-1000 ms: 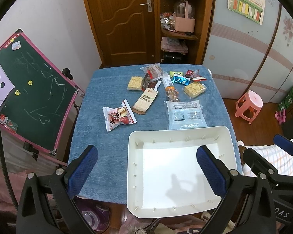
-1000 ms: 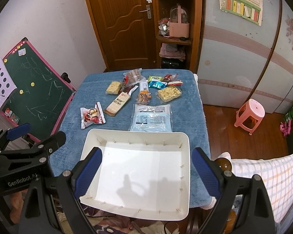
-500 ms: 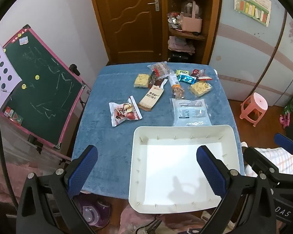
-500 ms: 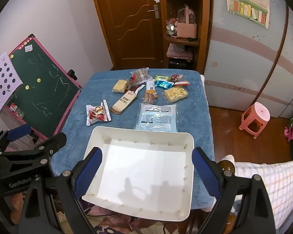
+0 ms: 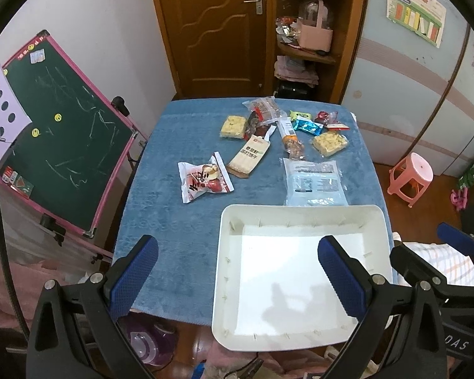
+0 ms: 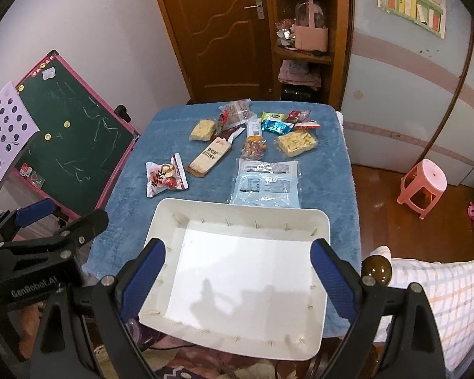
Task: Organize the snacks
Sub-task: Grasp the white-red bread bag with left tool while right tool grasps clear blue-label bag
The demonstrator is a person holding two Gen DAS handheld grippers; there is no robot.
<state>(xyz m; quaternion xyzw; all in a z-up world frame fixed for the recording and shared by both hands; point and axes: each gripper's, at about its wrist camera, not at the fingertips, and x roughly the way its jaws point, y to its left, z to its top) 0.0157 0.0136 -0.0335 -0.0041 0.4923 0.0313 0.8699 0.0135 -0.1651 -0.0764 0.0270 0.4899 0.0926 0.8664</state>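
An empty white tray sits at the near edge of the blue-clothed table. Beyond it lie several snacks: a red-and-white packet, a long cracker pack, a pale blue pouch, yellow biscuit packs and small wrapped sweets at the far side. My left gripper is open and empty above the near table edge. My right gripper is open and empty over the tray.
A green chalkboard easel stands left of the table. A pink stool stands on the floor at right. A wooden door and shelf unit stand behind the table. A checked cloth lies at the near right.
Both grippers have lifted and pulled back a little, so the table and tray look smaller and farther. Both stay open. Nothing on the table has moved.
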